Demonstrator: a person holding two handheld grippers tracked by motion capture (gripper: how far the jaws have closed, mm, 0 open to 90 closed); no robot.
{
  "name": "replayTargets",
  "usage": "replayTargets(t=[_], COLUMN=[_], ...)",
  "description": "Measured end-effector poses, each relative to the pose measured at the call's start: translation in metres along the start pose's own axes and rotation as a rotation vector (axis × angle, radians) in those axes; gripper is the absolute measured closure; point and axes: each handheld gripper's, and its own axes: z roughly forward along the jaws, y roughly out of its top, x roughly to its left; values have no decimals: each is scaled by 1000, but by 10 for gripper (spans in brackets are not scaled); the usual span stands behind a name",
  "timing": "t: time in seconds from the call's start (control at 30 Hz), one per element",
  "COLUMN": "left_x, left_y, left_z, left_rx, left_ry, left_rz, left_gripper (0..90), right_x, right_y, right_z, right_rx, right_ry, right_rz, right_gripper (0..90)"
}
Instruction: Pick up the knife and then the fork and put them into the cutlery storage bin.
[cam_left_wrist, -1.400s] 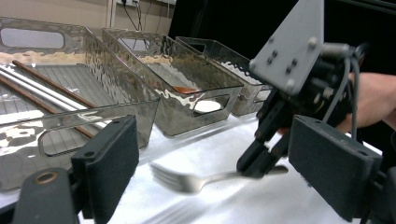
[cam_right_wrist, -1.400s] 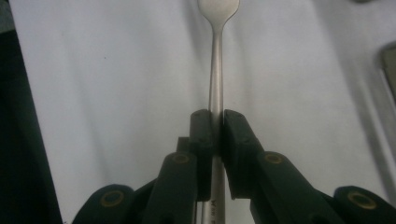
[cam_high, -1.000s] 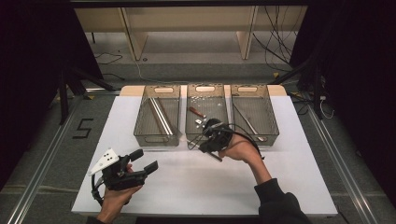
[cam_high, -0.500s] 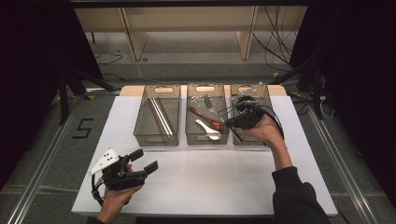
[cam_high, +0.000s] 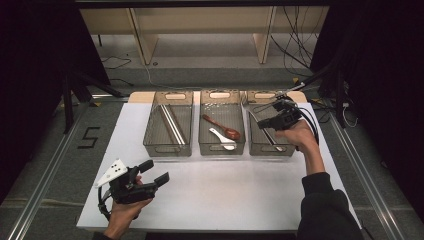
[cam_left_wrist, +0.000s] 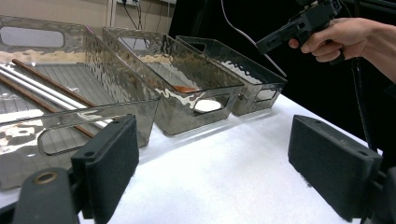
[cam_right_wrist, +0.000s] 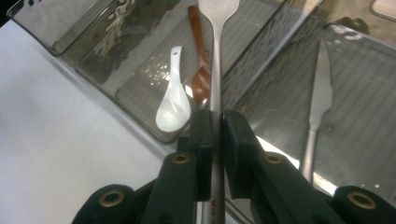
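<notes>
Fork clamped in the right gripper (cam_right_wrist: 215, 122), poised above the right-hand bin (cam_high: 260, 145).

Jaws pressed shut on the metal fork (cam_right_wrist: 215, 51), handle between the pads, head pointing away over the bin wall. Knife (cam_right_wrist: 317, 102) already lying in the same bin; white spoon (cam_right_wrist: 173, 105) and brown spoon (cam_right_wrist: 200, 70) in the bin next to it. Best lowered level and parallel to the knife, released only once near the bin floor. Left gripper (cam_high: 150, 175) parked wide open, empty, well short of the bins.
</notes>
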Motion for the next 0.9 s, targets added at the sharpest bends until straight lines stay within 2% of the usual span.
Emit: replayTargets(t=[0.23, 0.47, 0.7, 0.9], left_x=[0, 0, 0, 1], left_y=[0, 0, 0, 0], left_z=[0, 0, 0, 0], left_rx=[1, 1, 0, -1], left_ry=[0, 0, 0, 1], left_rz=[-1, -2, -5, -3], left_gripper=[159, 159, 159, 159], right_x=[-20, -36, -47, -53], right_y=[-2, -4, -4, -5], right_z=[-4, 2, 10, 15], right_rx=[-7, -7, 4, 17], right_ry=[-29, -71, -128, -176], right_rz=[60, 120, 166, 186], right_gripper=[833, 833, 832, 832])
